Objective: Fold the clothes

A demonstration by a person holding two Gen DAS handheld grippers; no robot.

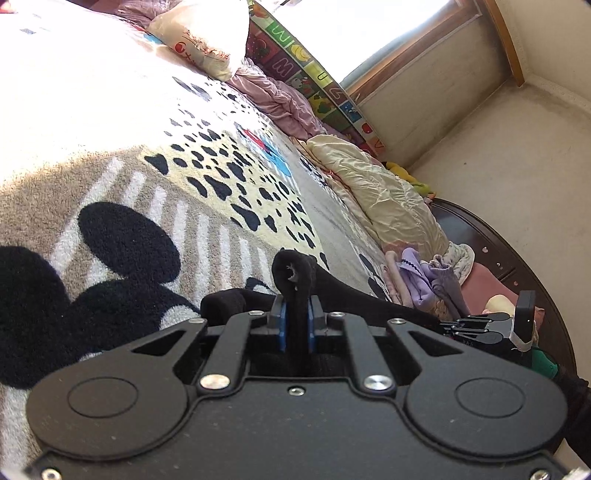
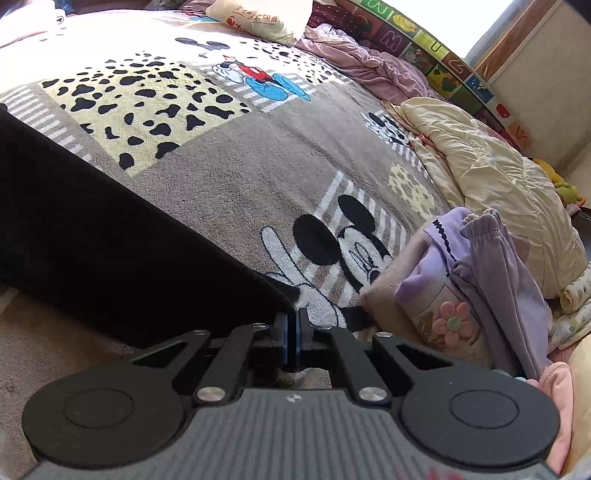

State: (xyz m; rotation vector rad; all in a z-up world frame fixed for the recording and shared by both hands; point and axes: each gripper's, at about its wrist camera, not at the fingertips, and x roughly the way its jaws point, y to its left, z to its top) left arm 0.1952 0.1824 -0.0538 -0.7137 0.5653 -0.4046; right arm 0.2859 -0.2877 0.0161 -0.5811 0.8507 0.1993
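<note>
A black garment (image 2: 110, 236) lies stretched across the Mickey Mouse blanket (image 2: 229, 162) on the bed. My right gripper (image 2: 294, 325) is shut on a corner of the black garment, low over the blanket. My left gripper (image 1: 297, 314) is shut on another bunched edge of the black garment (image 1: 295, 269), which sticks up between the blue pads. The cloth runs from there towards my right gripper (image 1: 484, 328), seen at the right of the left wrist view.
A pile of purple and pink clothes (image 2: 476, 280) lies just right of my right gripper. A cream quilt (image 2: 491, 166) and a pink sheet (image 2: 373, 66) lie along the far side. A pillow (image 1: 207, 33) sits at the bed's head. A dark wooden footboard (image 1: 509, 258) borders the bed.
</note>
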